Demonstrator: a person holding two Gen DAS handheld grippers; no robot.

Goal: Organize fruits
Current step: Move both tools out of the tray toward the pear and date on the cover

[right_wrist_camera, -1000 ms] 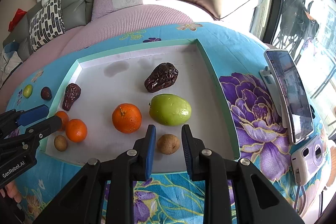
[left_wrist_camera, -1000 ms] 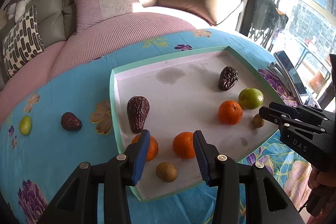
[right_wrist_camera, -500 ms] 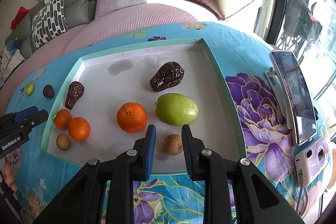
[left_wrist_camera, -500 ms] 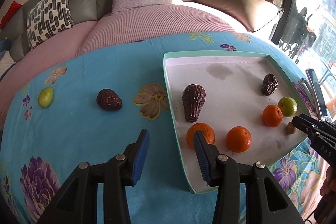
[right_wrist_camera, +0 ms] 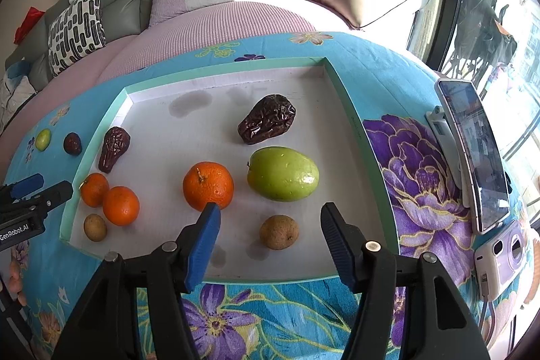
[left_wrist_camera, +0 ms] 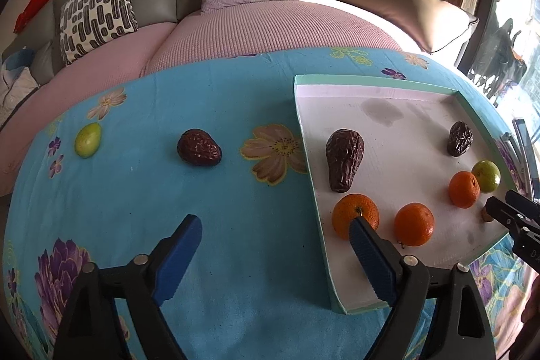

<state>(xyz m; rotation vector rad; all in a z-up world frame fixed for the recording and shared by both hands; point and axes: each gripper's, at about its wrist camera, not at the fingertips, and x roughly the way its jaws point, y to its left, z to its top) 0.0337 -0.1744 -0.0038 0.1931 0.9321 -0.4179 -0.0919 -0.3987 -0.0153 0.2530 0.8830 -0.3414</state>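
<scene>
— Both grippers have spread their jaws since half a second ago, and the left one has swung further off the tray toward the cloth. How do they stand?

— The left gripper [left_wrist_camera: 275, 235] hangs wide apart and empty over the blue flowered tablecloth [left_wrist_camera: 202, 191]; its right blue pad [left_wrist_camera: 368, 250] overlaps the tray's left edge, in front of an orange [left_wrist_camera: 355, 214]. The right gripper [right_wrist_camera: 270, 221] is also parted and holds nothing; a small brown fruit [right_wrist_camera: 279, 231] lies on the tray floor between its pads, touching neither.

— And the fruit beyond?

— In the right wrist view, just past the pads sit an orange with a stem [right_wrist_camera: 208, 185] and a green fruit [right_wrist_camera: 282, 173] side by side, a wrinkled dark date [right_wrist_camera: 267, 123] behind them. At the tray's left end lie another date [right_wrist_camera: 113, 148], two oranges touching each other [right_wrist_camera: 108, 200] and a second small brown fruit [right_wrist_camera: 95, 227]. All rest inside the mint-rimmed white tray [right_wrist_camera: 222, 67].

— Anything outside it?

— Yes. On the cloth to the tray's left lie a dark red date [left_wrist_camera: 199, 146] and, further left, a small green fruit [left_wrist_camera: 88, 139], well apart. To the right of the tray a phone [right_wrist_camera: 476, 154] stands propped, with a small lilac camera [right_wrist_camera: 503, 253] near it.
</scene>
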